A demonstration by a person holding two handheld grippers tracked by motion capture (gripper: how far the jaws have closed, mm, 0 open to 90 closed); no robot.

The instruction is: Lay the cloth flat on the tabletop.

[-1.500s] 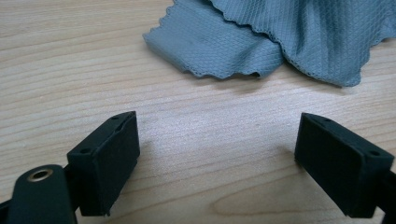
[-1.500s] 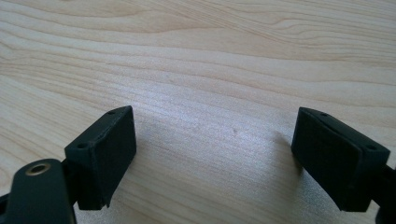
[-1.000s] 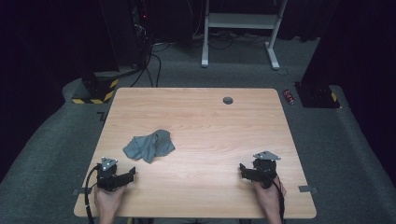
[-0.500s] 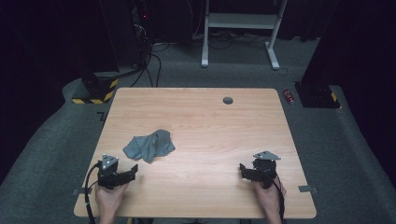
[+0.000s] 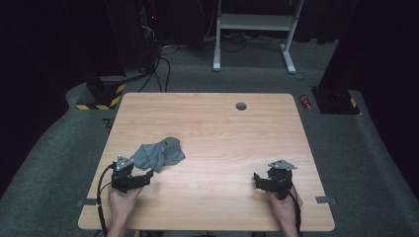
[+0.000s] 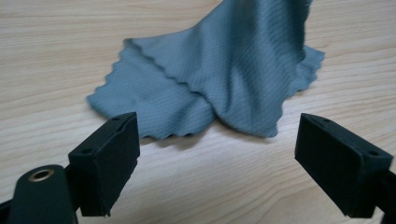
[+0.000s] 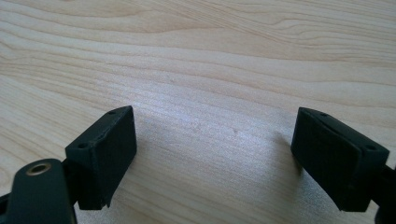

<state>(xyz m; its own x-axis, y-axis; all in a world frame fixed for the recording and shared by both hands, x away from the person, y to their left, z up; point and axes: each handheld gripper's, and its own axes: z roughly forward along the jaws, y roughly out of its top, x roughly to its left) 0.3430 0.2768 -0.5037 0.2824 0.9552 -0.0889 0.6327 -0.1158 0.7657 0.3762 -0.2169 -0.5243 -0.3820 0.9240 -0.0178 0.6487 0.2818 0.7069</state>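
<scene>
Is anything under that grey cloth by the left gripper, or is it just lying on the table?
The grey cloth lies crumpled and folded on the wooden table, one layer overlapping another. Bare wood shows all around its edges. Whatever sits beneath the raised fold is covered.

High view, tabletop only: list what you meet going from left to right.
left gripper → grey cloth → round grommet hole → right gripper
</scene>
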